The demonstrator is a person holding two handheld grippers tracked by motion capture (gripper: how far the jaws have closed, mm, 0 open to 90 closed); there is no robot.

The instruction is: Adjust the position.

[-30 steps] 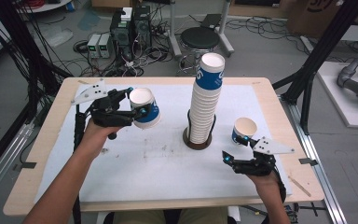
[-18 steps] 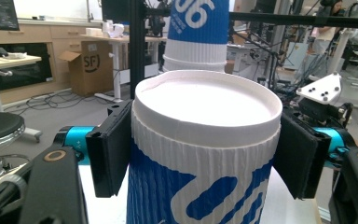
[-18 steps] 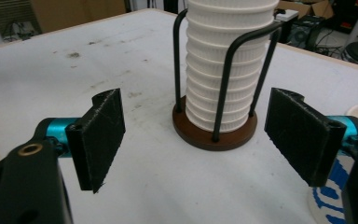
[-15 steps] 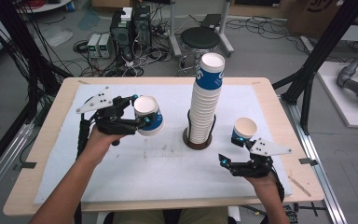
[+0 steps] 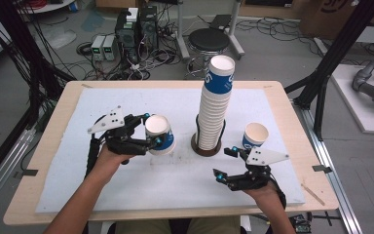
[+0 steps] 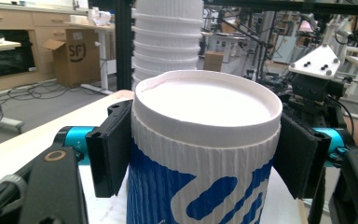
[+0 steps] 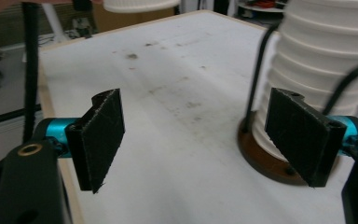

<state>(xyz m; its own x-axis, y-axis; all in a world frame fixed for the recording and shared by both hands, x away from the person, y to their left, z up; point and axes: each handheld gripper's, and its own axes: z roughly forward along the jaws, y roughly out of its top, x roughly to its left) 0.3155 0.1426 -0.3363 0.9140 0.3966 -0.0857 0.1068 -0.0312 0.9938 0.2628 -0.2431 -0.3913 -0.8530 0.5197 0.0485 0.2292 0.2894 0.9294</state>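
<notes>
Room on the white mat (image 5: 126, 195): lots in front, bare near the table edge (image 5: 39, 204).
L gripper (image 5: 152, 134) squeezes the paper cup (image 5: 159, 134) w/ both pads, just left of the cup stack (image 5: 214, 105); cup maybe lifted a bit. R gripper (image 5: 226, 163) wide open, holds nothing, near the stack's base; loose cup (image 5: 255, 135) beside it.

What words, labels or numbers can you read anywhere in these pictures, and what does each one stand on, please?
"SF)": brown cardboard box, on the floor.
White curved print on the blue-and-white ribbed paper cup in the left gripper: no letters legible.
White mark on the top cup of the tall stack: unreadable.
</notes>
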